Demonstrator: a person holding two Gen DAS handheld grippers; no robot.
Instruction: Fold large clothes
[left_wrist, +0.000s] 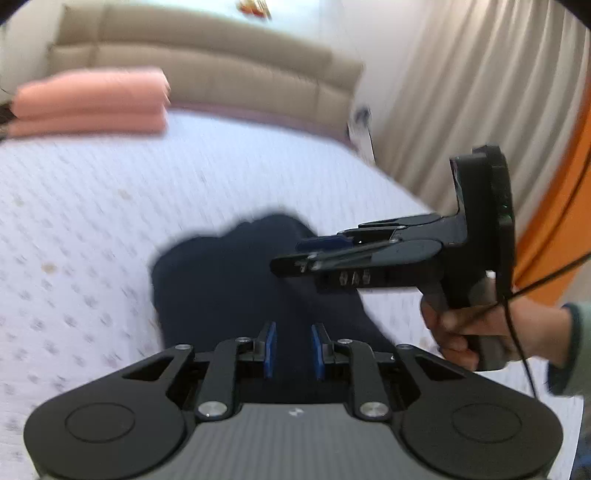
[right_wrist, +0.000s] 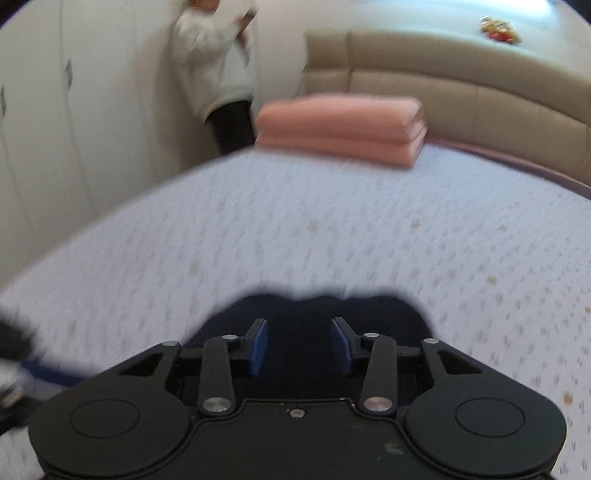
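A dark navy garment (left_wrist: 236, 280) lies bunched in a compact heap on the white dotted mattress (left_wrist: 92, 206). My left gripper (left_wrist: 293, 349) hovers just above its near edge, open, with nothing between the blue pads. My right gripper (left_wrist: 295, 258) shows in the left wrist view coming in from the right over the garment, held by a hand (left_wrist: 476, 328). In the right wrist view the right gripper (right_wrist: 299, 345) is open above the garment (right_wrist: 314, 314), its pads apart and empty. Both views are blurred by motion.
A folded pink blanket (right_wrist: 341, 127) lies at the far end of the mattress (right_wrist: 332, 229), also in the left wrist view (left_wrist: 88, 105). A beige padded headboard (right_wrist: 461, 77) stands behind. A person in white (right_wrist: 218, 70) stands by the wall. Curtains (left_wrist: 480, 92) hang on the right.
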